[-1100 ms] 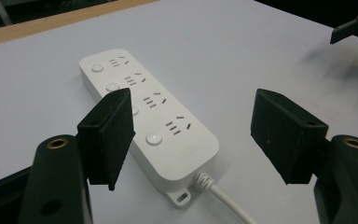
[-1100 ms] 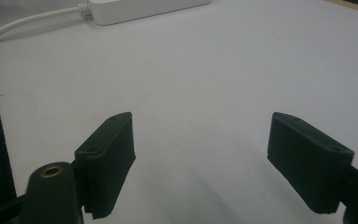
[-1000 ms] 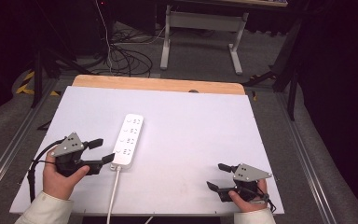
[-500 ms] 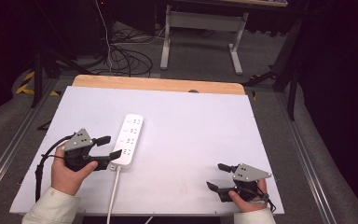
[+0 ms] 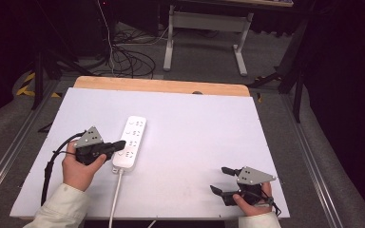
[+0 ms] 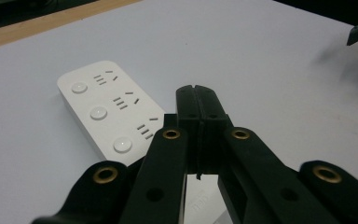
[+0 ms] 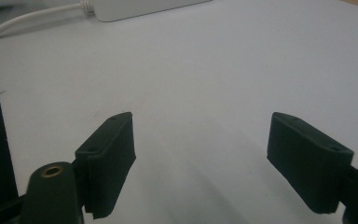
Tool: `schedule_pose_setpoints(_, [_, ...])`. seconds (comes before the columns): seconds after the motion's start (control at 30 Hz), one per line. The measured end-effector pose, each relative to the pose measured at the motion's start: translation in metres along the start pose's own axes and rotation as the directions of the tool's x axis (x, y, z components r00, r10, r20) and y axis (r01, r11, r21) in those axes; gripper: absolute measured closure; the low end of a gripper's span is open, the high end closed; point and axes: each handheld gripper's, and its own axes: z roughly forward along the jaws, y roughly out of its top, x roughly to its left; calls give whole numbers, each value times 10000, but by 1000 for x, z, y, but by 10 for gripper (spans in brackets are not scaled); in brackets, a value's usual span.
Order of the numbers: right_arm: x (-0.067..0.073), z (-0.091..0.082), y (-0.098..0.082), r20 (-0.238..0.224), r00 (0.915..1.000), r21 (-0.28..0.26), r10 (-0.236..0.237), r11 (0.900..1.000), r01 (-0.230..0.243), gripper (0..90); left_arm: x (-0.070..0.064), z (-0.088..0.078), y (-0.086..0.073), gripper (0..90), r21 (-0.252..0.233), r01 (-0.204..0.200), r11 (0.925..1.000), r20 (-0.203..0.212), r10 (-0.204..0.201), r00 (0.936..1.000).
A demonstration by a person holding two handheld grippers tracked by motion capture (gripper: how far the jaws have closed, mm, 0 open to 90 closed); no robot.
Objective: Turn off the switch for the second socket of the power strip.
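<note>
High view: white power strip (image 5: 130, 143) left of the desk (image 5: 199, 123) centre, cable (image 5: 115, 197) trailing to the near edge; left gripper (image 5: 119, 145) pressed closed, tips over the strip's near half. Right gripper (image 5: 223, 179) near the front right corner, jaws spread wide, gripping nothing.

Grey carpet floor (image 5: 209, 61) surrounds the white-topped table (image 5: 209, 137), whose far edge shows a bare wood strip (image 5: 161, 86). Beyond the table: a white metal stand (image 5: 204, 33), and left of it, tangled black cables (image 5: 123, 57). Yellow-black hazard tape (image 5: 26, 83) lies left of the table. Surroundings dark.
</note>
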Motion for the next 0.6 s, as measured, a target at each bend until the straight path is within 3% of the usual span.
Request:
schedule_pose_setpoints(0.13, [0,0,0,16,10000,-6,12,10000,-12,241,3,7,2,898,134,-185,9997,-246,188,9995])
schedule_pose_setpoints(0.5, [0,0,0,49,10000,33,37,10000,-37,241,15,24,-4,897,344,-51,9994,-1005,85,9949])
schedule_pose_setpoints(0.6, [0,0,-1,61,10000,34,43,10000,-44,242,18,29,-6,897,438,-396,9983,-1091,442,9930])
